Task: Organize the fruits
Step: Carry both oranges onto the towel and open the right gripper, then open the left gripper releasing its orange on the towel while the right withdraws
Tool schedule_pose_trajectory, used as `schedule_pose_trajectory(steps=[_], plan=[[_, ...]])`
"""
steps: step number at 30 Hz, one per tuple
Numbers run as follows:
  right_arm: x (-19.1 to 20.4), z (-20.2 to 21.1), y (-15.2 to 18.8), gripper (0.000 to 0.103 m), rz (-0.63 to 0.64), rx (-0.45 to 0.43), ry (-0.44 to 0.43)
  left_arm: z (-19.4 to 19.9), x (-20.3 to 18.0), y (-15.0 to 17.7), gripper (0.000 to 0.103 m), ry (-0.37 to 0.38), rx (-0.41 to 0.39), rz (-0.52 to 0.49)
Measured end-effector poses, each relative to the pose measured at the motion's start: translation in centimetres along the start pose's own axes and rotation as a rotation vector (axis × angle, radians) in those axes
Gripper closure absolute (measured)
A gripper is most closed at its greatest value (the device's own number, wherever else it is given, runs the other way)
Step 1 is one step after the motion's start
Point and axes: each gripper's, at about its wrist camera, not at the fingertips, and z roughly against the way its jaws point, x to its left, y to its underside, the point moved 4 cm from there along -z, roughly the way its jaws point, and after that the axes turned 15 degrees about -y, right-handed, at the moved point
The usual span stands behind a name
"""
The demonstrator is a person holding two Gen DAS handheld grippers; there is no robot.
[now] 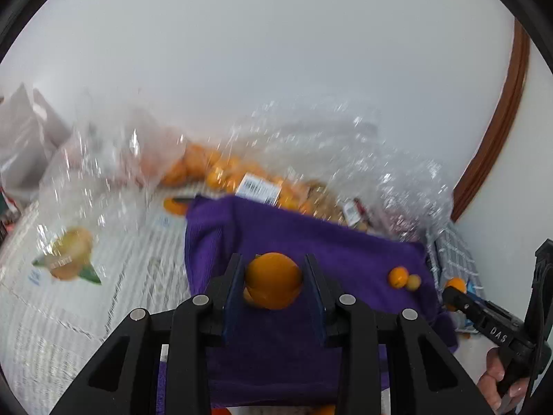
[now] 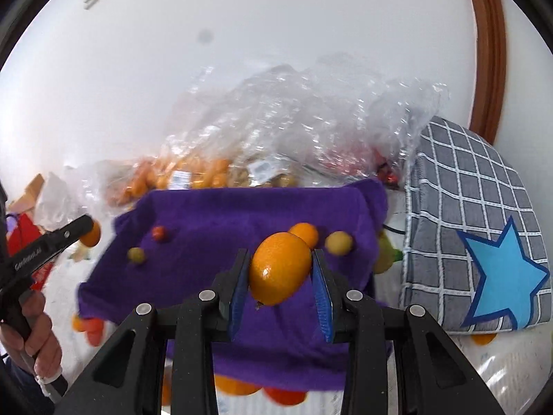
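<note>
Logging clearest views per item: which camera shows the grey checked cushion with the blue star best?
The right wrist view: the cushion fills the right side, grid and star sharp, beside the purple cloth. The left wrist view catches only a blurred sliver of it behind the cloth's right edge.

Round orange fruit (image 1: 273, 280) clamped between the left tool's pads above the purple cloth (image 1: 311, 242). Oval orange fruit (image 2: 280, 273), glossy, tilted, between the right tool's pads. Small orange (image 2: 304, 233), yellow-green (image 2: 339, 242), green (image 2: 136, 255) and red (image 2: 159, 233) fruits lie on the cloth.
</note>
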Motion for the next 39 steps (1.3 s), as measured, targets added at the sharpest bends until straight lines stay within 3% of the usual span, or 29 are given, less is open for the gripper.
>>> schedule_pose_trajectory(steps=[5,13,31,34,36,39], plan=[[-1.5,-1.7,1.6,0.068,-0.017,0.052,-0.010,-1.6,0.0,1.3,0.070,-0.024,0.026,-0.036],[-1.3,-3.4,2.9,0.068,0.010,0.099,-0.037,-2.4,-0.1,1.9,0.070,0.002,0.045,-0.055],[-1.4,-4.8,3.8,0.067,0.040,0.159,0.011,-2.8,-0.1,2.0,0.070,-0.006,0.069,-0.050],[-1.5,-4.7,3.6,0.062,0.040,0.151,0.009,-2.8,-0.1,2.0,0.070,-0.009,0.070,-0.053],[-1.5,-4.4,3.6,0.050,0.039,0.147,0.013,-2.8,-0.1,2.0,0.070,-0.011,0.070,-0.055],[-1.5,-4.3,3.7,0.048,0.045,0.146,0.028,-3.0,-0.1,2.0,0.070,-0.010,0.073,-0.059]])
